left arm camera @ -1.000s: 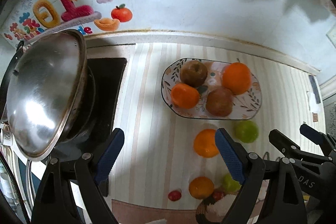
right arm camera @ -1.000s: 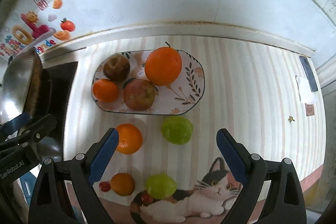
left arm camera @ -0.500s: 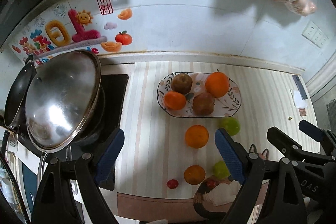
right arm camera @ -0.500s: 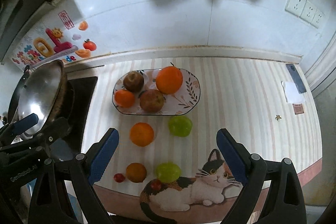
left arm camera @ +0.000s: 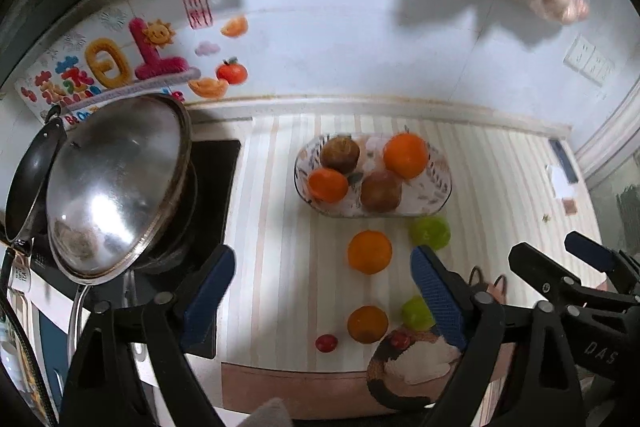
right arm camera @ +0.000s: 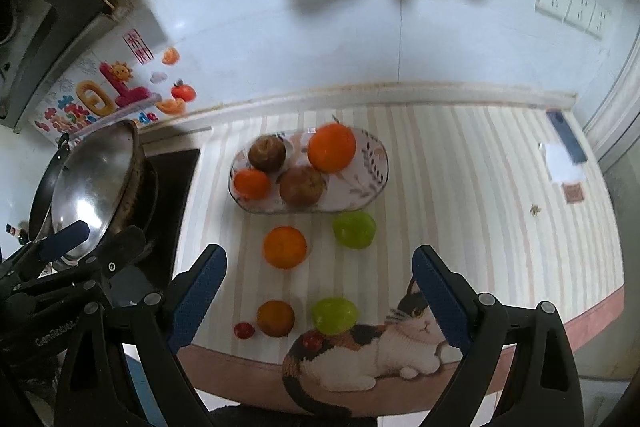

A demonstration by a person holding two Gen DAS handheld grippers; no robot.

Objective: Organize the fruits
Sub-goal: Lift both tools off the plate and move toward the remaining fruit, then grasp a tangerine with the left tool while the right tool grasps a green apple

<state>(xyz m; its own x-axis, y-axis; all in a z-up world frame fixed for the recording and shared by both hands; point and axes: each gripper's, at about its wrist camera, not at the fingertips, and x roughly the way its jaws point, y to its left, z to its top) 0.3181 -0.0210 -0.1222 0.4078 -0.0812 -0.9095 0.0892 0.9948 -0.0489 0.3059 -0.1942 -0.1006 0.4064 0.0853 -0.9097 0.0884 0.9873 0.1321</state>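
**A:** From your left wrist view, your left hand-held gripper [left arm camera: 320, 283] stands wide with nothing between its pads; its jaws have just been opening further. The plate [left arm camera: 442, 193] holds two oranges and two brownish fruits. Just in front of the plate lie a loose orange [left arm camera: 369, 251] and a green fruit [left arm camera: 430, 233]; nearer you, well short of the plate, a smaller orange [left arm camera: 367, 323] and a red cherry tomato [left arm camera: 326, 343].

**B:** What could go wrong?

**A:** You hover high above round fruit. Come down off-centre and a pad may nudge the loose orange so it rolls, perhaps toward the pot lid [left arm camera: 116, 183] left of the plate.

**B:** And the other side?

**A:** In the right wrist view, your right hand-held gripper [right arm camera: 318, 291] is also wide and empty. A second green fruit [right arm camera: 334, 315] sits at the cat-print mat [right arm camera: 384, 351], close to the front edge, so a clumsy push could send it off. The plate's free room is on its right side; crowding there could knock fruit loose.

**B:** The setting?

**A:** A striped tabletop [right arm camera: 460, 187] against a pale tiled wall, with wall sockets [right arm camera: 574, 9] up right of the plate.
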